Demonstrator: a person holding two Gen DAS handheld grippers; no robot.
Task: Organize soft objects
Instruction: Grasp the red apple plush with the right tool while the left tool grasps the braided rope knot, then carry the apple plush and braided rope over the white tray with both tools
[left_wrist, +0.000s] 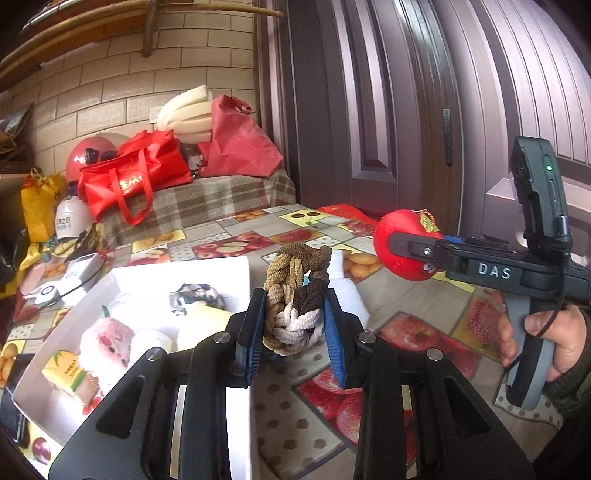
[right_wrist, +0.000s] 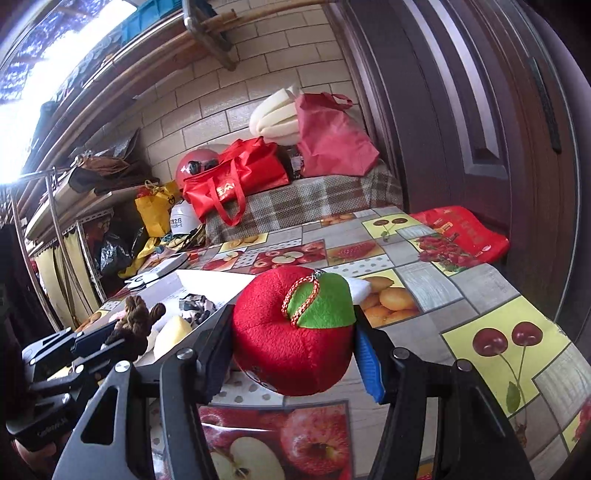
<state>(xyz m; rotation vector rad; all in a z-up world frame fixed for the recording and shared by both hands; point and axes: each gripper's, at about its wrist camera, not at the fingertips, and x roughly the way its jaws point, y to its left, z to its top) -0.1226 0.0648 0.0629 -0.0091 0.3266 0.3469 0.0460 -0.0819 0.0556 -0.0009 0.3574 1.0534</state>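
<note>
Braided brown-and-cream hair ties (left_wrist: 295, 306) sit clamped in the left gripper (left_wrist: 295, 325), jaws closed on the bundle from both sides, held just above the tabletop (left_wrist: 406, 295) beside the right edge of the white box (left_wrist: 207, 269); red plush apple (right_wrist: 295, 336) is pinched the same way in the right gripper (right_wrist: 293, 350), jaws closed on its flanks, green leaf and cord loop up, lifted off the tabletop toward its right side, well apart from the box.

Progress, as a judgement: partly done; white box already holds a pink fluffy toy (left_wrist: 105, 343), a yellow-green printed item (left_wrist: 62, 369), a pale yellow foam block (left_wrist: 201, 325) and a grey-white patterned scrunchie (left_wrist: 197, 295); both items in hand are picked but not yet placed; those two drops into the box look like what is left.

One white soft piece (left_wrist: 349, 288) lies on the tabletop just behind the hair ties; can't tell whether it belongs to the task.

Further back: red flat pack (right_wrist: 460, 230) at the far right corner, charger and cable (left_wrist: 74, 277) near the far left edge, red bags (left_wrist: 136, 181) on the plaid-covered bench beyond; probably not part of it.
</note>
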